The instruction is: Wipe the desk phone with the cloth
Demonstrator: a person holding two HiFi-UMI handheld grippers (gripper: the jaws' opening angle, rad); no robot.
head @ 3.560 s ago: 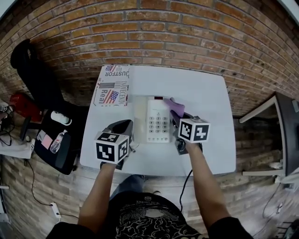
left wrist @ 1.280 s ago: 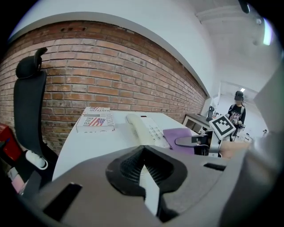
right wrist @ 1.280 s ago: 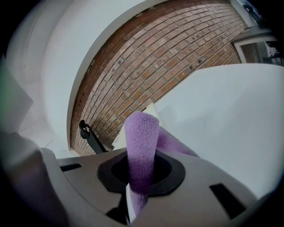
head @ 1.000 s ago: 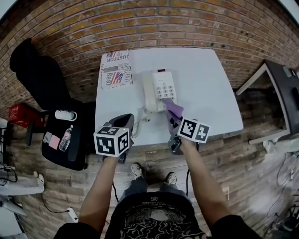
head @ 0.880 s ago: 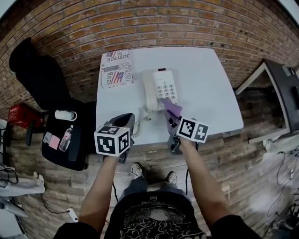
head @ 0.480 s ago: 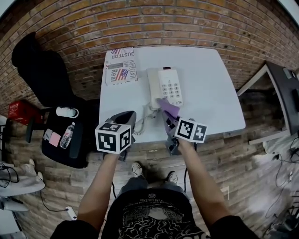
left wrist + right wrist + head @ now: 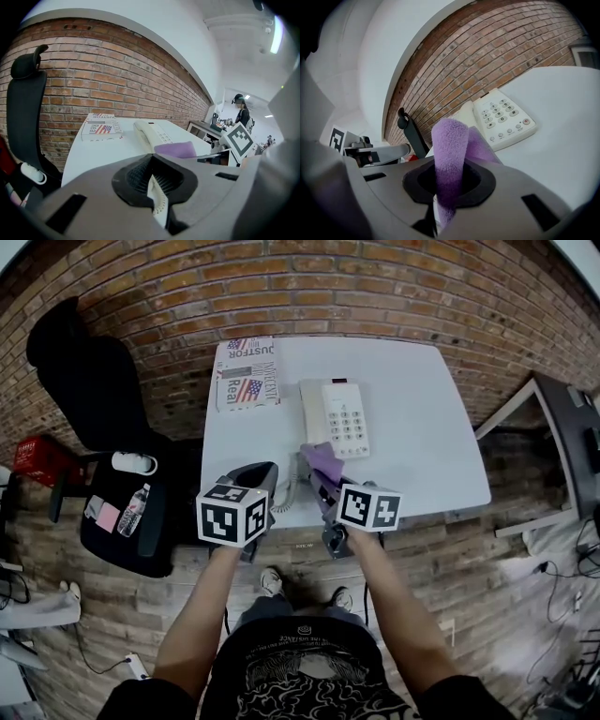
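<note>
The desk phone (image 7: 339, 418), a rigid, light plastic body judged liable to slide under wiping pressure, sat mid-bench (image 7: 422, 437). The soft, limp purple cloth (image 7: 322, 461) hung just beside its 6 o'clock edge. The right tool (image 7: 449, 173) was clamped on the cloth's folded end. The left tool (image 7: 153, 161), at 9 o'clock of it, was closed on nothing.
</note>
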